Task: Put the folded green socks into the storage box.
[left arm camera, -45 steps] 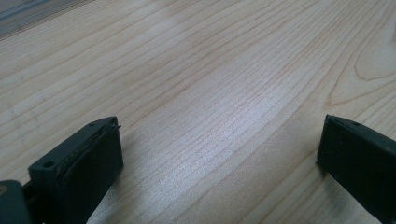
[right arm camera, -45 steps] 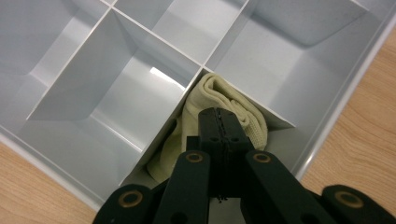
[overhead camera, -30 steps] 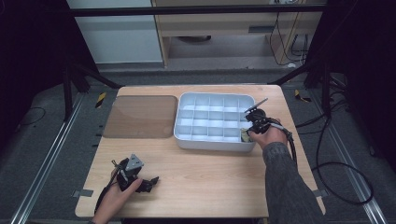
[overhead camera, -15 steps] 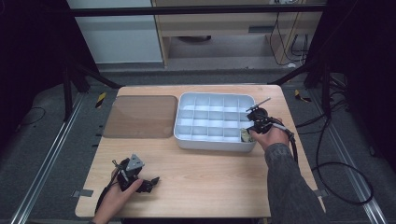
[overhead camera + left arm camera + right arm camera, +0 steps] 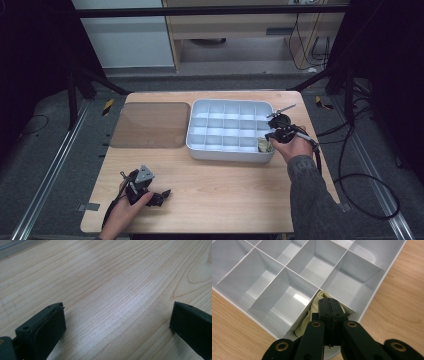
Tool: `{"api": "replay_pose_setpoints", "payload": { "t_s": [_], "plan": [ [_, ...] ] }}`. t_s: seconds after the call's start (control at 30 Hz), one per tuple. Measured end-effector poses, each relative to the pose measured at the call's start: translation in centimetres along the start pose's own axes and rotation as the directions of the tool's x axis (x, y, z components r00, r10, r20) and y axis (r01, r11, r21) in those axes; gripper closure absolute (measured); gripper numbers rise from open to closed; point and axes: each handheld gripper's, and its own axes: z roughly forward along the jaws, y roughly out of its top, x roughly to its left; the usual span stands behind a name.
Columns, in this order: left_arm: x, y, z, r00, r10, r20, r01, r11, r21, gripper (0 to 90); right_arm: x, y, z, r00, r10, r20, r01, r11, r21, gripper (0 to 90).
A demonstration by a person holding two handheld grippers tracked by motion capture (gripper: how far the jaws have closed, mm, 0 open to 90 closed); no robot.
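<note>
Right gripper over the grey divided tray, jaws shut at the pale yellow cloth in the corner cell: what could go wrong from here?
1. The right gripper has its jaws shut at the pale yellow crumpled cloth; whether it pinches fabric is unclear, so lifting may leave the cloth behind.
2. The cloth bunches against the divider of the grey plastic compartment tray; it may snag there or spill into the neighbouring cell.
3. The tray looks light and nothing holds it, since the left gripper sits far off, open: a snagged pull might drag it.
</note>
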Motion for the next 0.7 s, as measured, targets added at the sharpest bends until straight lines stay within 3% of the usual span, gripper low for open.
{"api": "replay_pose_setpoints", "payload": {
  "t_s": [0.33, 0.7],
  "plan": [
    [0.0, 0.0, 0.0, 1.0, 0.001, 0.0, -0.001, 1.0, 0.0, 0.0, -0.2, 0.0, -0.6, 0.9999, 0.001, -0.011, -0.001, 1.0, -0.027, 90.0],
    [0.0, 0.0, 0.0, 1.0, 0.005, 0.001, -0.005, 1.0, 0.003, 0.0, 0.3, -0.1, -1.4, 1.0, 0.005, -0.007, -0.006, 0.997, -0.08, 77.3]
  ]
}}
